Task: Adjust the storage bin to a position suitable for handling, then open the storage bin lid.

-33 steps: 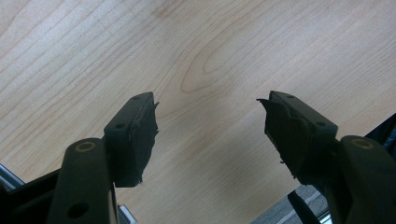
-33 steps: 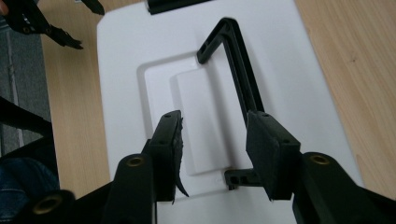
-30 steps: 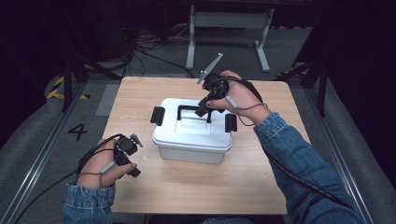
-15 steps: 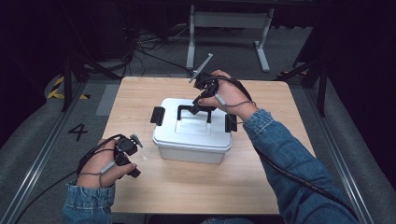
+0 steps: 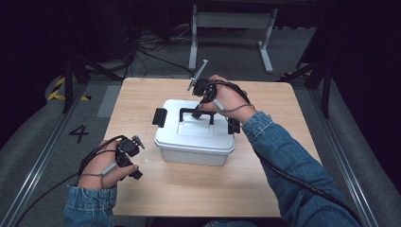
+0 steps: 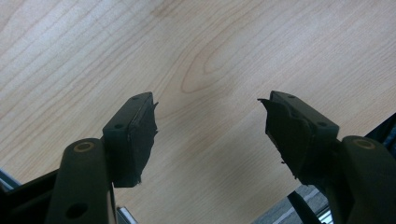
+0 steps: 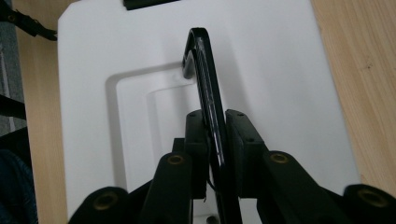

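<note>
Light falls from overhead onto the table (image 5: 156,198), bright at the centre of the high view, while the surroundings from nine through twelve to three o'clock sink into near black. The white box (image 5: 196,142) lid glares, almost blown out, in the right gripper view. The near jaws at six o'clock are softly blurred.

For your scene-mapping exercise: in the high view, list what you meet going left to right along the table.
Left gripper → white box's left latch → black handle, clamped by the right gripper → right latch.
</note>
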A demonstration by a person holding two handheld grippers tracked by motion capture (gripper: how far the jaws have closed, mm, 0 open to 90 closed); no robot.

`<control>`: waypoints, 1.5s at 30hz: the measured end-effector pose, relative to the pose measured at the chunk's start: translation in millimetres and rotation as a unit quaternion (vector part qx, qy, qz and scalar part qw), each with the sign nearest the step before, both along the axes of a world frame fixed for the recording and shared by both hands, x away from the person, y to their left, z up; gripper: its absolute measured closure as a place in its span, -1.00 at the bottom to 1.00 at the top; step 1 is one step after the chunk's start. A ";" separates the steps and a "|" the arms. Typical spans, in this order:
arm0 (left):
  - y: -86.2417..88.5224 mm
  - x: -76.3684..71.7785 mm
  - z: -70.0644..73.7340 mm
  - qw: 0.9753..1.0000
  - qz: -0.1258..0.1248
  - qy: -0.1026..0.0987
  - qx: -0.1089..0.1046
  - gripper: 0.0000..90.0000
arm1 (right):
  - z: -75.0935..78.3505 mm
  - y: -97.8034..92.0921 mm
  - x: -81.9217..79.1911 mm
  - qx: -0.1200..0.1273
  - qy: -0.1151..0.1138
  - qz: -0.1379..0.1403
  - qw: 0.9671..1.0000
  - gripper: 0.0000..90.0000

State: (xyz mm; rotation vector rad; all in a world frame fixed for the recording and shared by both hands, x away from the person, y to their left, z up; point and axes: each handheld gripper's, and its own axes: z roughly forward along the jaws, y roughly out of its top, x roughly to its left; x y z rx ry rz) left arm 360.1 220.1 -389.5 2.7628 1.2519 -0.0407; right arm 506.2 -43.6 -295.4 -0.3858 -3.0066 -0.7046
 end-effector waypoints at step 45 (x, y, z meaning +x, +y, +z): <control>1.0 -0.5 -1.6 1.000 0.000 0.003 -0.003 -0.25 | 62.1 -25.1 -22.2 0.038 -0.060 0.046 0.996 0.88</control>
